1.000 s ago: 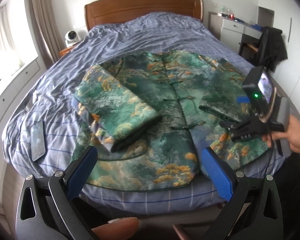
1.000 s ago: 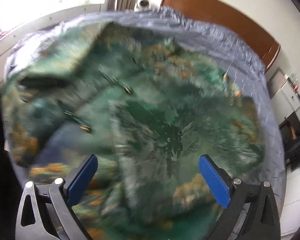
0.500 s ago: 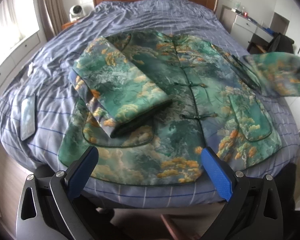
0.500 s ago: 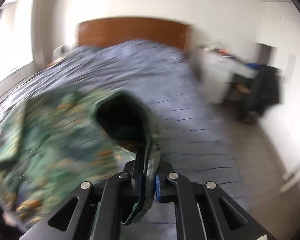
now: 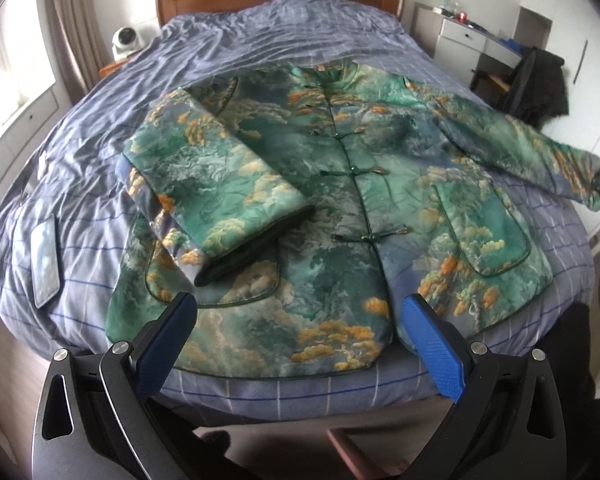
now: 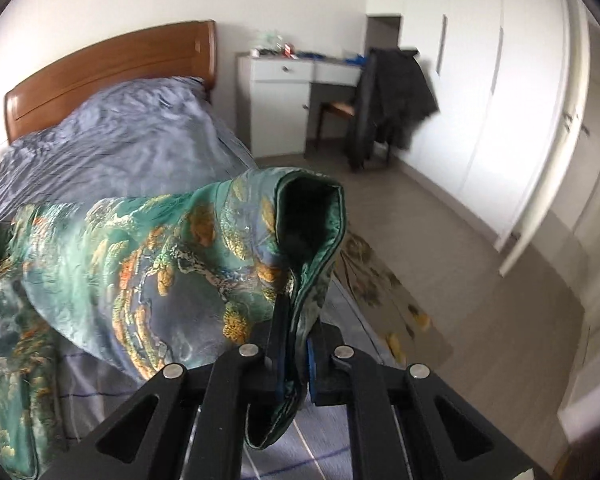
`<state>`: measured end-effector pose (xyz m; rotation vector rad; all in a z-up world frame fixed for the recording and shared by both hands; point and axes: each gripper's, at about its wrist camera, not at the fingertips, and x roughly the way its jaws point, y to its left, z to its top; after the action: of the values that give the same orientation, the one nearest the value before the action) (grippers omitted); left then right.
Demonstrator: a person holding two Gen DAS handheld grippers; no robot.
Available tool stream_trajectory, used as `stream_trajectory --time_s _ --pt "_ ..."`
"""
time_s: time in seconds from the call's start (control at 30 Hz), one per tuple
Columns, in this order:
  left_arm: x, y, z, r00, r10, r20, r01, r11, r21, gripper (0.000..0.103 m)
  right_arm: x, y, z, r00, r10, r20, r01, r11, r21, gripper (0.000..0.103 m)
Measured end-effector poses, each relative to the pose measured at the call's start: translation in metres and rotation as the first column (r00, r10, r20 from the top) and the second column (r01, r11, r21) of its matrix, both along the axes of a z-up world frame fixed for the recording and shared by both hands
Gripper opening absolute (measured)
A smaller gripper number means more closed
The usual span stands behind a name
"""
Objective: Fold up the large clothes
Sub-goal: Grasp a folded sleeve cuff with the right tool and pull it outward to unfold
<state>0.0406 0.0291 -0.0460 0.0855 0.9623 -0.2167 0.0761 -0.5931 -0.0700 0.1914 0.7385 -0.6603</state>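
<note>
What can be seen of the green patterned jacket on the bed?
The jacket lies face up on the checked blue bedspread, fastened with knot buttons. Glossy green brocade-like fabric with orange clouds, dark piping, patch pockets. One sleeve is folded over the front; the other sleeve is stretched out sideways off the bed, its dark-lined cuff pinched by the right gripper.

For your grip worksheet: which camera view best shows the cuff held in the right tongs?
The right wrist view: the right tongs are shut on the cuff, close up. The left wrist view shows that cuff only small at the frame edge.
</note>
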Motion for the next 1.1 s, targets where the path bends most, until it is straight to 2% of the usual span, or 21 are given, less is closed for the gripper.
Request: stream_trajectory --time_s 0.07,0.17,0.3,0.37,0.4,0.43,0.5,0.6,0.7,0.77,0.8,0.83,0.93,1.0,1.1 --pt "0.003 0.000 -0.003 1.000 -0.011 -0.001 0.011 1.000 0.006 0.102 -0.013 -0.008 -0.015 0.999 -0.034 -0.011 0.035 0.999 0.036 0.007" --pt "0.009 0.002 -0.009 0.999 -0.051 0.010 0.051 0.999 0.013 0.102 -0.008 -0.018 -0.044 0.997 -0.059 -0.049 0.063 0.995 0.083 0.007" --pt "0.037 0.008 -0.023 0.989 -0.144 0.017 0.143 0.988 0.065 0.102 0.001 -0.021 -0.059 0.998 -0.037 -0.043 0.042 0.991 0.129 0.009" --pt "0.057 0.011 -0.032 0.978 -0.208 0.015 0.205 0.973 0.109 0.102 0.001 -0.018 -0.055 0.999 -0.031 -0.033 0.035 0.992 0.125 0.024" --pt "0.069 0.011 -0.039 0.970 -0.245 0.008 0.241 0.960 0.146 0.102 -0.003 -0.015 -0.052 0.999 -0.033 -0.029 0.036 0.992 0.118 0.044" --pt "0.077 0.010 -0.044 0.962 -0.272 0.001 0.268 0.948 0.173 0.102 -0.007 -0.011 -0.047 1.000 -0.028 -0.014 0.030 0.994 0.109 0.060" --pt "0.097 0.008 -0.064 0.942 -0.335 -0.024 0.330 0.911 0.249 0.102 -0.016 0.000 -0.035 1.000 -0.014 -0.005 0.014 0.997 0.076 0.061" --pt "0.122 0.007 -0.089 0.932 -0.355 -0.069 0.358 0.880 0.312 0.102 -0.030 0.027 -0.014 0.999 0.050 0.002 -0.050 0.998 0.035 0.061" --pt "0.138 0.013 -0.100 0.920 -0.380 -0.098 0.392 0.883 0.258 0.100 -0.045 0.063 0.002 0.990 0.135 0.037 -0.136 0.990 0.028 0.061" --pt "0.144 0.023 -0.096 0.914 -0.392 -0.106 0.405 0.898 0.172 0.064 -0.053 0.091 0.009 0.980 0.187 0.062 -0.189 0.981 0.032 0.061" --pt "0.147 0.028 -0.093 0.915 -0.388 -0.114 0.401 0.906 0.134 0.027 -0.055 0.102 0.011 0.976 0.205 0.072 -0.207 0.978 0.034 0.061" --pt "0.150 0.036 -0.086 0.923 -0.367 -0.114 0.378 0.920 0.100 0.010 -0.057 0.113 0.013 0.972 0.222 0.081 -0.225 0.974 0.036 0.061" --pt "0.153 0.067 -0.057 0.947 -0.313 -0.069 0.315 0.949 0.016 0.009 -0.056 0.151 0.015 0.953 0.286 0.097 -0.290 0.956 0.040 0.061" --pt "0.158 0.093 -0.029 0.967 -0.254 -0.010 0.254 0.967 -0.005 0.009 -0.050 0.179 0.016 0.937 0.335 0.100 -0.340 0.940 0.034 0.061" --pt "0.171 0.160 0.022 0.991 -0.099 0.087 0.101 0.995 -0.017 0.009 -0.040 0.214 0.020 0.909 0.403 0.109 -0.408 0.912 0.027 0.061"
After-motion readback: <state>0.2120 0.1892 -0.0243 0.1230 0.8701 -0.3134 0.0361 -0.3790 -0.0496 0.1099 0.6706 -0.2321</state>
